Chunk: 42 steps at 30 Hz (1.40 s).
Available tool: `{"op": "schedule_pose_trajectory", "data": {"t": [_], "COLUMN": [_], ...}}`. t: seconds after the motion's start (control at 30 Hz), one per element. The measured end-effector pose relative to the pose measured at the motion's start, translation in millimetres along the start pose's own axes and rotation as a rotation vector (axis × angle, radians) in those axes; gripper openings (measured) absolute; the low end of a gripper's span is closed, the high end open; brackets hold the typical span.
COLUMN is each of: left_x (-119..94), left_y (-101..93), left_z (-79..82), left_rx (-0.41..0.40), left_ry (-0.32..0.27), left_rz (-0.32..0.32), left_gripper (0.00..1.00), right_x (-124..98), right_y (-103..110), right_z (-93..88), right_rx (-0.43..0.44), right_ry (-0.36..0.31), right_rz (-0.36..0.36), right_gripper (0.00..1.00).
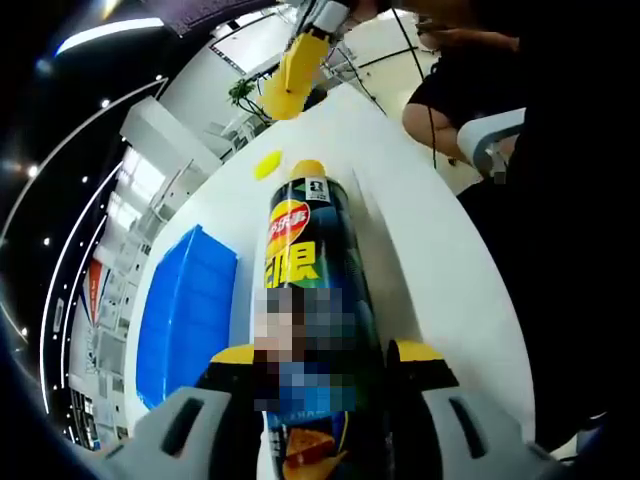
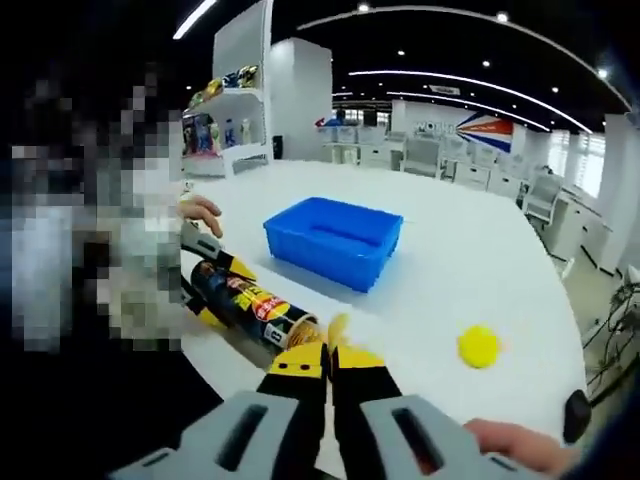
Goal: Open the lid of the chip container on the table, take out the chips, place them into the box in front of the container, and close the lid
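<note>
Chip container [image 1: 312, 300] clamped between left tongs [image 1: 322, 365], right tongs [image 2: 327, 362] pinching a chip [image 2: 337, 328] at its mouth

Bright, even indoor light comes from ceiling strip lights [image 2: 440, 75], seen as long curved lines toward 12 and 1 o'clock in the right gripper view and as a glowing bar [image 1: 105, 35] near 11 o'clock in the left gripper view. The white table [image 2: 470, 270] reflects strongly, nearly washed out. The blue box [image 2: 333, 240] casts only a soft, short shadow. Fisheye bending curves straight lines hard toward the edges. Focus is fair at centre, softer on the nearest parts at 6 o'clock.
</note>
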State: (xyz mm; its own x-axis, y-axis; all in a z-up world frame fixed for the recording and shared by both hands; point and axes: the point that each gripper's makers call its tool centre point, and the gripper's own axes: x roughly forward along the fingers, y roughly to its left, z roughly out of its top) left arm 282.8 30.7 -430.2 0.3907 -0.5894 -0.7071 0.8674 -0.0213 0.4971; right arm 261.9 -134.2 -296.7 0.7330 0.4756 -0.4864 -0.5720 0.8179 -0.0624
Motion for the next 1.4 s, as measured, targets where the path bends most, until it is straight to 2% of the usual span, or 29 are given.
{"op": "schedule_pose_trajectory", "data": {"t": [0.23,0.37,0.6,0.7,0.83,0.93,1.03,1.2,1.33,1.4], "left_x": [0,-1,-1,-1,0,0,-1,-1,-2,-2], "left_y": [-0.6,-1.0,-1.5,-1.2,-0.9,-1.1,-1.4,-1.2,-1.3,-1.4], "left_z": [0.3,0.4,0.4,0.2,0.2,0.3,0.2,0.2,0.2,0.3], "left_rx": [0.001,0.001,0.002,0.003,0.001,0.0,0.001,0.0,-0.002,-0.001], "left_ry": [0.001,0.001,-0.004,-0.001,-0.001,0.003,0.006,0.006,0.006,0.007], "left_rz": [0.001,0.002,0.004,0.004,0.006,0.01,0.016,0.017,0.018,0.02], "left_gripper": [0.49,0.49,0.49,0.49,0.49,0.49,0.49,0.49,0.49,0.49], "right_x": [-38,-47,-47,-46,-37,-14,9,75,126,157], "right_y": [23,33,43,47,54,51,46,38,36,19], "right_z": [43.7,58.8,78.0,100.0,139.5,164.6,179.6,204.3,208.4,194.0], "right_rx": [-0.15,-0.221,-0.327,-0.36,-0.414,-0.469,-0.482,-0.483,-0.479,-0.488], "right_ry": [-0.053,-0.07,-0.08,-0.09,-0.115,-0.114,-0.11,-0.097,-0.085,-0.047], "right_rz": [-0.021,-0.036,-0.043,-0.022,0.018,0.019,0.024,0.042,0.036,0.033], "right_gripper": [0.01,0.01,0.01,0.01,0.01,0.01,0.01,0.01,0.01,0.01]}}
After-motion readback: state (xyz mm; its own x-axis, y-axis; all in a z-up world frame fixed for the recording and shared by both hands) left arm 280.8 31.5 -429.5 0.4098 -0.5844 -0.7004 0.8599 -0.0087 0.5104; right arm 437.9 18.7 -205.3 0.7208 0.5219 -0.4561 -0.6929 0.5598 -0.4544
